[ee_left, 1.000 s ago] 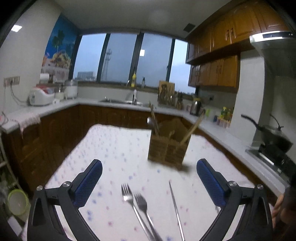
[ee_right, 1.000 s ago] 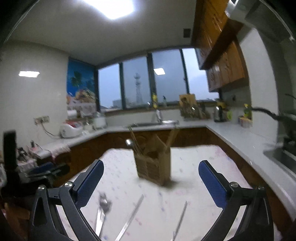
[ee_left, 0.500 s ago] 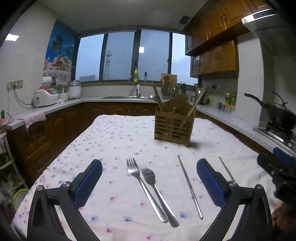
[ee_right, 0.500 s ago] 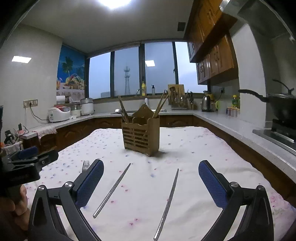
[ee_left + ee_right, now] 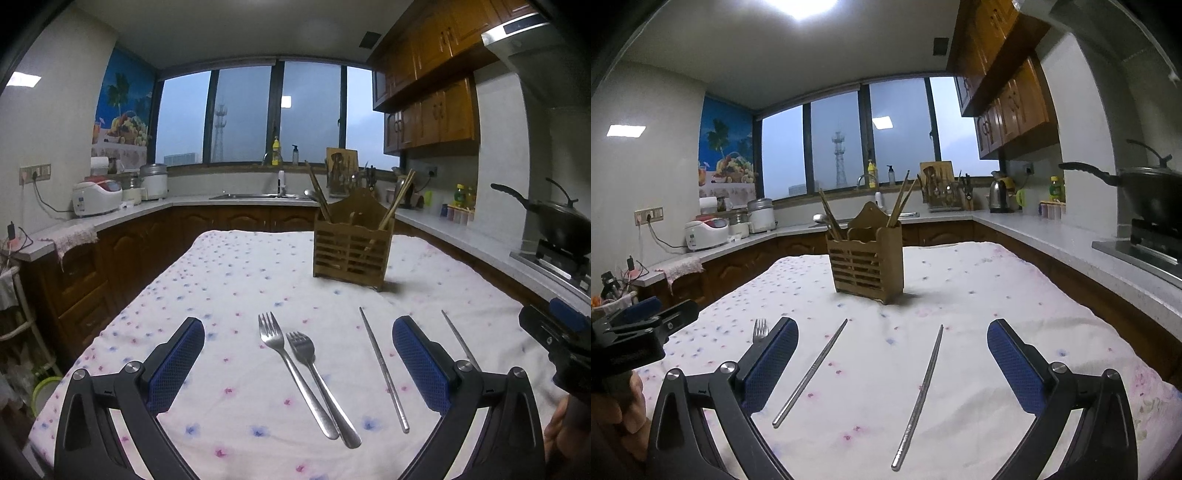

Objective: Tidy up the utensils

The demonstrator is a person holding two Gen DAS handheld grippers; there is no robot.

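Forks (image 5: 306,373) lie nearer both spread grippers than before

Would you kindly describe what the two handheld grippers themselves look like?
Both the left gripper and the right gripper share one design: matte black angular linkage arms with round silver pivot bolts, each tipped by long blue fingers with a fine diamond-grid texture. No cables or markings show. Bare skin is visible behind them.

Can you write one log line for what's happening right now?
left gripper: open above two steel forks | right gripper: open above two metal chopsticks | slatted wooden holder: upright
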